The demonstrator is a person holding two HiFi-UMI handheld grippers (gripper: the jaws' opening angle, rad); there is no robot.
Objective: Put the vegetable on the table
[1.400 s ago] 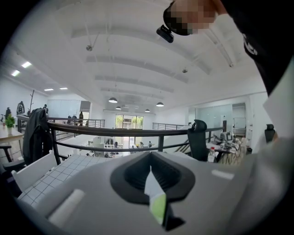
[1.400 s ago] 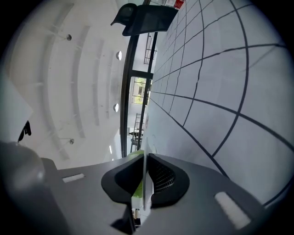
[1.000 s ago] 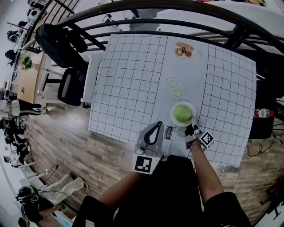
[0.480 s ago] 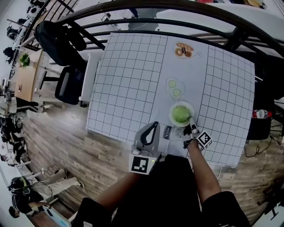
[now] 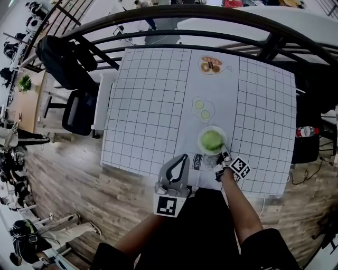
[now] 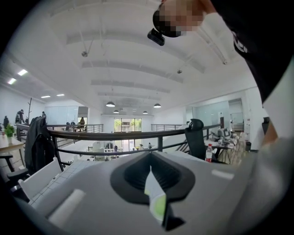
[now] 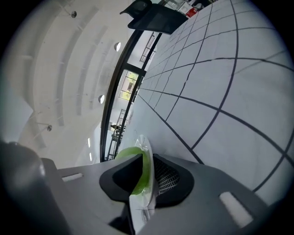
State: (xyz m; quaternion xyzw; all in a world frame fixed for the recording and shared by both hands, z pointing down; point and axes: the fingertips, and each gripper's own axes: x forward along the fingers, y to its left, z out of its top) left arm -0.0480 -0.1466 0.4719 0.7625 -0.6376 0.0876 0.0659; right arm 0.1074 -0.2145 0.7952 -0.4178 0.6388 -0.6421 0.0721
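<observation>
A round green vegetable (image 5: pixel 212 140) lies on a small white plate (image 5: pixel 203 147) near the front edge of the grid-patterned table (image 5: pixel 153 100). My right gripper (image 5: pixel 224 155) is shut on the plate's near rim. In the right gripper view the plate (image 7: pixel 146 151) stands edge-on between the jaws of that gripper (image 7: pixel 142 176), with the vegetable (image 7: pixel 131 153) bulging behind it. My left gripper (image 5: pixel 183 157) hovers at the table's front edge, left of the plate. It is shut on a thin white and green piece (image 6: pixel 155 197).
A dark label reading "milk" (image 5: pixel 196 161) lies between the two grippers. Further back are a clear bag of cucumber slices (image 5: pixel 202 109) and a bag of brown baked goods (image 5: pixel 210 65). A black railing (image 5: pixel 222 13) runs behind the table, an office chair (image 5: pixel 79 112) stands left, and a red-capped bottle (image 5: pixel 305 131) lies right.
The head camera has drifted, so the whole table sits slightly higher and further left in view. Both grippers keep their holds and their places beside the plate.
</observation>
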